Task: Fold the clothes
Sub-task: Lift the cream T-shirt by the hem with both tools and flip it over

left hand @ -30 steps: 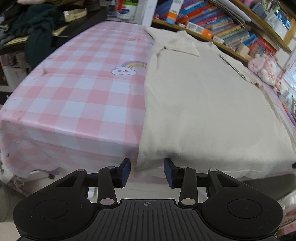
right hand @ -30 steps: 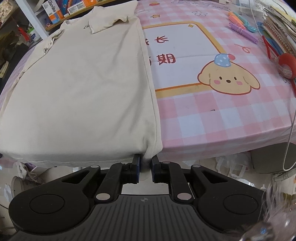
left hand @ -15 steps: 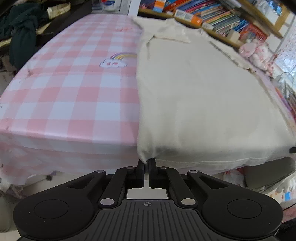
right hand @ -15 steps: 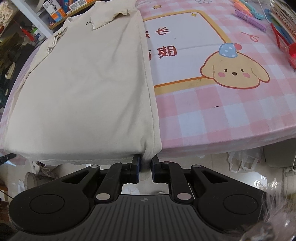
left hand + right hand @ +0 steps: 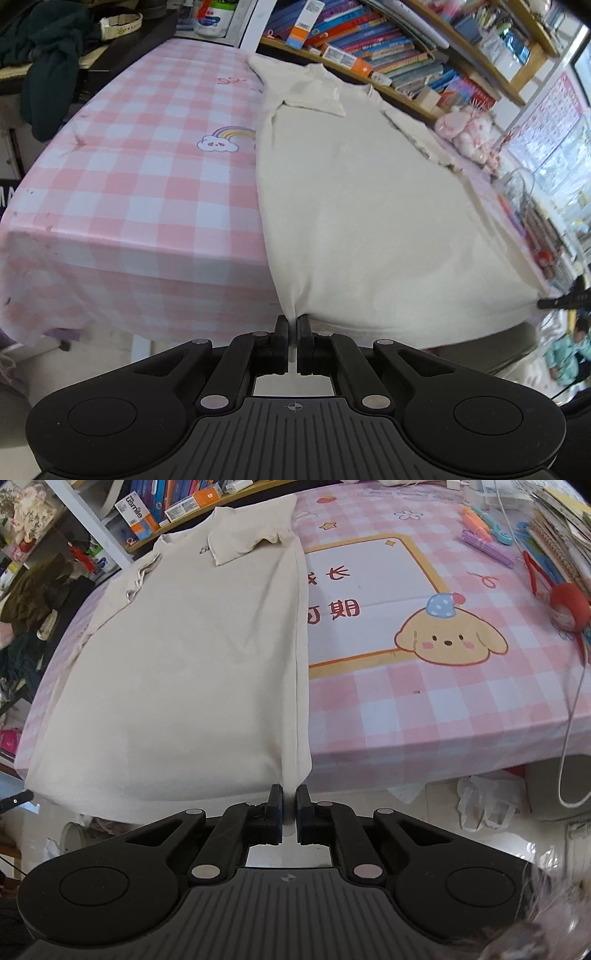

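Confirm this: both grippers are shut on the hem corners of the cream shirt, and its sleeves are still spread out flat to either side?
Not quite. Left gripper and right gripper do pinch the cream shirt's hem corners, but the sleeve is folded in over the chest, as the right wrist view shows.

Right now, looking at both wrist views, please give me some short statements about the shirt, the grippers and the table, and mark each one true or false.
1. The left gripper is shut on a bottom corner of the shirt. True.
2. The right gripper is open and clear of the shirt. False: it is shut on the other bottom corner.
3. The shirt's sleeves are folded in over its body. True.
4. The tablecloth is plain blue. False: it is pink and white check with a cartoon puppy.
5. The shirt lies crumpled in a heap. False: it lies spread flat, collar at the far end.
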{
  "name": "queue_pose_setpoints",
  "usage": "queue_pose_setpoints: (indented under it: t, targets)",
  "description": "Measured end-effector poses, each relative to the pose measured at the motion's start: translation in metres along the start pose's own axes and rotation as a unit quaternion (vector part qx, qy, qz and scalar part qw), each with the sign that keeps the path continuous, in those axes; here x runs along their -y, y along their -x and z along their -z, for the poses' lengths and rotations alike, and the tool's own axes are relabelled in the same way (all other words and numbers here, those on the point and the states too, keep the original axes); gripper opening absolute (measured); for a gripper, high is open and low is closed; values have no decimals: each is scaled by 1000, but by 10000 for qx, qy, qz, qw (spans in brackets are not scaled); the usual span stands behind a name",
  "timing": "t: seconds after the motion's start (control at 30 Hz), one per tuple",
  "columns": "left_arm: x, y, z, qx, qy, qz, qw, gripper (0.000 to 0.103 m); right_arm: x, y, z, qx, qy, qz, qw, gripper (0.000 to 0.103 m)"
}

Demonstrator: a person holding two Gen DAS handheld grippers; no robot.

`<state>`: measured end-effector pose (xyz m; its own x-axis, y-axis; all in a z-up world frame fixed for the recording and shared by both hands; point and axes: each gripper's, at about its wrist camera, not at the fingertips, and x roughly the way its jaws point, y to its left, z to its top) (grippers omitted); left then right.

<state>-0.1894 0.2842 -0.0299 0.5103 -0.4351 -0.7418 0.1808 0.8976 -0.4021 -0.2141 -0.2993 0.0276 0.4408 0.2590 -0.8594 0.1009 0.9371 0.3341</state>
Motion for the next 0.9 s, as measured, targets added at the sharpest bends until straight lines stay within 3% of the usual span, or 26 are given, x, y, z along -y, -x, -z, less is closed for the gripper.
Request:
queue_pose_setpoints:
  t: [0.13, 0.4, 0.5, 0.6, 0.67, 0.77, 0.83, 0.9]
  targets:
    - [0, 8, 8, -146, 97, 148, 9997, 2, 0, 15, 12, -127, -157, -91, 9998, 6]
    - [-18, 14, 63, -994, 548, 421, 9927, 2, 21, 27, 80, -674, -772, 159, 9946, 6]
    - [-22, 19, 65, -954, 807, 654, 9900, 2, 22, 32, 96, -830, -1052, -122, 9909, 6]
    - [-23, 32, 46, -454, 1105, 944, 9883, 2, 14, 48, 86, -535, -1138, -527, 9907, 6]
    - [-23, 39, 26, 84, 1394, 1218, 9827, 2, 11, 60, 73, -186, -1242, -813, 9887, 6]
    - [-23, 41, -8, 863, 1794, 1632, 9663, 2, 12, 79, 40, 639, -1527, -1262, 9781, 6]
    - [-25, 35, -32, 1285, 1992, 1817, 9543, 2, 16, 86, 14, 1284, -1844, -1550, 9620, 6]
    - [-28, 26, -58, 1685, 2275, 2021, 9376, 2, 20, 78, -12, 1664, -2070, -1740, 9483, 6]
